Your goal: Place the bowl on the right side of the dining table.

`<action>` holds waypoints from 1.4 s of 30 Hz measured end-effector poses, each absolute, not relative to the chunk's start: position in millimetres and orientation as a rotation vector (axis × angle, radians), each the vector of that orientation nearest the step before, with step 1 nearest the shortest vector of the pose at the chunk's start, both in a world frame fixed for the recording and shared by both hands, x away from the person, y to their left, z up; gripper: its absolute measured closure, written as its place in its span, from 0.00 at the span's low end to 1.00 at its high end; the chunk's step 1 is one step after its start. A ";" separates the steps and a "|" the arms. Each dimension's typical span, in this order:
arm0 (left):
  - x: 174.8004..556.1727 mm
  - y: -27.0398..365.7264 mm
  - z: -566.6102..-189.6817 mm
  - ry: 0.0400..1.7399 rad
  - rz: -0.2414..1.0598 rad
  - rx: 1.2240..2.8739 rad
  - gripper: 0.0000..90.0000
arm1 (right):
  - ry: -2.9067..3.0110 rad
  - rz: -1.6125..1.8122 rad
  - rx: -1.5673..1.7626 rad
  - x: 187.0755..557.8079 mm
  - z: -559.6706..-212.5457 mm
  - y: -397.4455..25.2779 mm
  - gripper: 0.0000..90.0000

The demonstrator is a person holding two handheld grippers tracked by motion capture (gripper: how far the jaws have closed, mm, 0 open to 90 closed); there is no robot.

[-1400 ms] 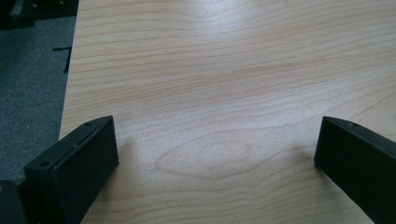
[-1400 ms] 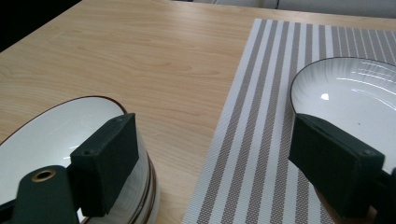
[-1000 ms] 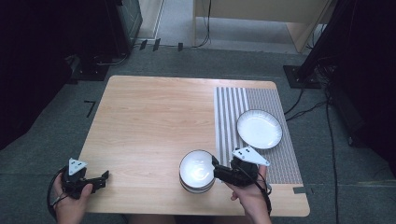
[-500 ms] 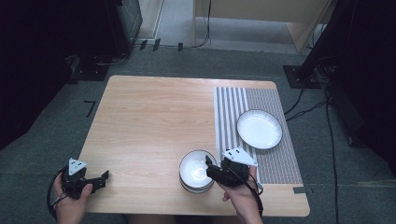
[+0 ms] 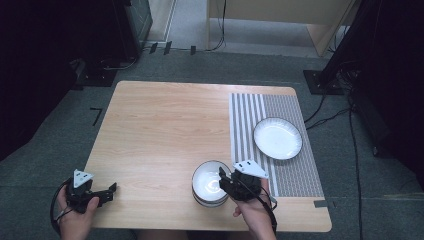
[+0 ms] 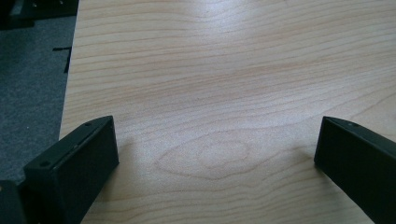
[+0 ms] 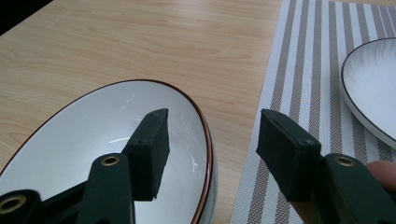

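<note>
the white bowl (image 5: 210, 183) sits near the front edge of the tabletop (image 5: 165, 130), just left of the striped mat (image 5: 295, 165). a white plate (image 5: 278, 138) lies on that mat. the right gripper (image 7: 210, 135) has its jaws open, one inside the bowl's rim and one outside. the left gripper (image 6: 217, 140) has its jaws wide open over bare wood.

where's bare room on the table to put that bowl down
The bare wood from the bowl to the table's far and left edges is free. On the striped mat, the strip nearer than the plate is free. The right gripper crowds the bowl's right rim.
</note>
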State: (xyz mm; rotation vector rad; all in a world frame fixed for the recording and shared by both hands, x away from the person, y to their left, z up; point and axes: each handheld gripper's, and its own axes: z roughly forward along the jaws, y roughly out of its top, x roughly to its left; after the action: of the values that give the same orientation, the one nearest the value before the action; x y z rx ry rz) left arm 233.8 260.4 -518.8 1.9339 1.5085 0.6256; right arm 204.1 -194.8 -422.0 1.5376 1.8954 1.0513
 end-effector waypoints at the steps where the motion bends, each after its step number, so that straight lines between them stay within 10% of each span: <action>1: 233.8 260.4 -518.8 1.509 0.626 1.934 0.00 | 1.895 1.051 1.540 203.8 -422.5 -194.3 0.50; 20: 233.8 260.3 -518.8 1.509 0.626 1.932 0.00 | 1.917 0.995 1.630 201.2 -439.1 -190.5 0.90; 42: 233.9 260.4 -518.8 1.509 0.626 1.932 0.00 | 1.887 1.063 1.607 196.8 -434.6 -194.3 0.93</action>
State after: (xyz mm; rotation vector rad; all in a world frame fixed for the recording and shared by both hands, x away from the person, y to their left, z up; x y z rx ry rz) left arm 233.9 260.4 -518.8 1.9316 1.5090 0.6260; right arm 196.8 -194.3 -434.6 1.6066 1.8865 1.0631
